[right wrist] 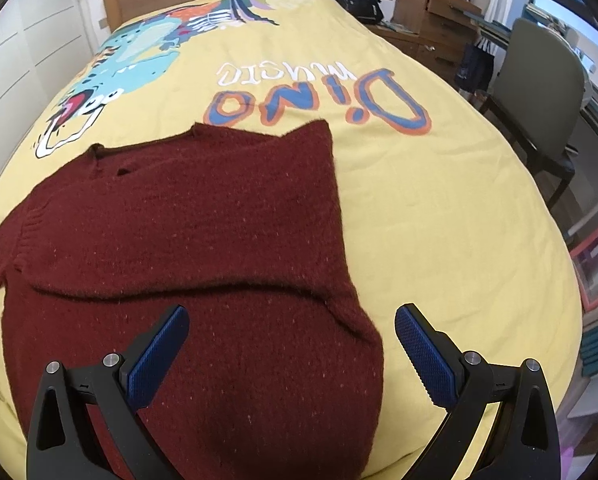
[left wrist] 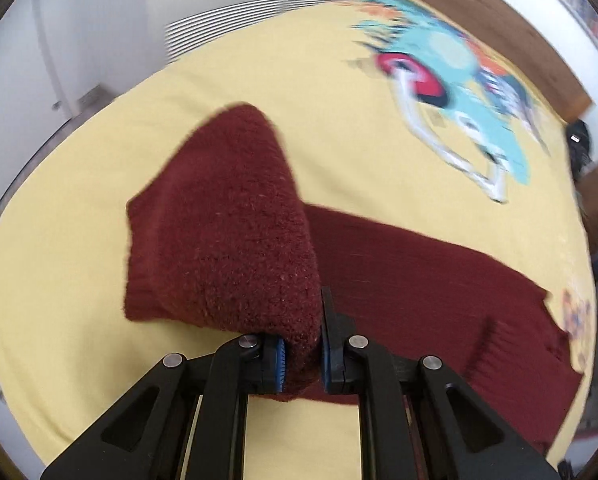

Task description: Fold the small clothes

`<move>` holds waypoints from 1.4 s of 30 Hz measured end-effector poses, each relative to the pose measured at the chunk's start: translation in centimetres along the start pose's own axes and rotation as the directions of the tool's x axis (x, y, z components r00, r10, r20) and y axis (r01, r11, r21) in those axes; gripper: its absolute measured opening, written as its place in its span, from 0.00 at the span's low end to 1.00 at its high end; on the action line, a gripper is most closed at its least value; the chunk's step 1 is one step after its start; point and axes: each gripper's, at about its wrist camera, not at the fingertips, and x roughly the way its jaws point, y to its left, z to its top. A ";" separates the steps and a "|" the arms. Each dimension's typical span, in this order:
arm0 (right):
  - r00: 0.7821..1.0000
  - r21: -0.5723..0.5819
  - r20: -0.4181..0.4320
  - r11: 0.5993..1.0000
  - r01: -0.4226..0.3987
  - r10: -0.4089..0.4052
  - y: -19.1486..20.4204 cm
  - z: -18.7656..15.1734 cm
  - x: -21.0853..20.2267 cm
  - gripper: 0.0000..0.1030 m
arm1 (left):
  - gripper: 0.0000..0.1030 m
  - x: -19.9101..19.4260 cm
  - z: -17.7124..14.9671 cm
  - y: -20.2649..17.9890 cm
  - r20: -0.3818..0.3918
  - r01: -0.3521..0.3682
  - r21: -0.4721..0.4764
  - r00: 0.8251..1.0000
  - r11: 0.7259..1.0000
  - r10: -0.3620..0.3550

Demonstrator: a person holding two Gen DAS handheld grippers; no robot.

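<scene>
On the bed with the yellow cotton bedspread [right wrist: 439, 208] lies a dark red fuzzy knitted sweater [right wrist: 187, 216], spread mostly flat. Its wool looks soft and hairy, with tiny pale specks, and ribbed bands show at the edges. The bedspread is smooth, with a big printed cartoon dinosaur [right wrist: 139, 52] in teal, red and white, and fat blue and orange letters [right wrist: 319, 108].

The left claw [left wrist: 302, 354] is squeezed tight on a thick bunch of the sweater, and that part rises off the bed in a rounded hump. Its blue ribbed pads [left wrist: 281, 364] are mostly hidden by wool. This view is blurry, so the dinosaur is smeared.

The right claw [right wrist: 291, 332] stands wide open above the sweater's lower right edge, holding nothing. Its blue pads [right wrist: 425, 354] are bumpy. The sweater's bottom is cut off behind the black arms.
</scene>
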 end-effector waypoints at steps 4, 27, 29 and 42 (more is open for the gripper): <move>1.000 0.008 -0.002 1.000 -0.020 0.020 0.0 1.2 0.2 0.99 | 0.10 -0.1 -0.8 -6.5 -0.006 0.059 0.120 0.998 0.991 -0.058; 0.997 0.048 -0.055 0.997 -0.059 0.061 -0.7 1.9 1.5 0.99 | 0.10 5.8 -13.5 -32.6 -0.232 0.276 0.499 0.956 0.821 -0.181; 0.995 0.054 -0.072 0.997 -0.061 0.065 -0.8 1.4 2.1 0.99 | 0.10 7.3 -14.5 -32.4 -0.249 0.263 0.506 0.956 0.821 -0.152; 0.991 0.082 -0.105 0.994 -0.071 0.080 -1.1 -0.2 3.2 0.99 | 0.15 10.9 -17.1 -32.8 -0.230 0.156 0.601 0.973 0.784 -0.017</move>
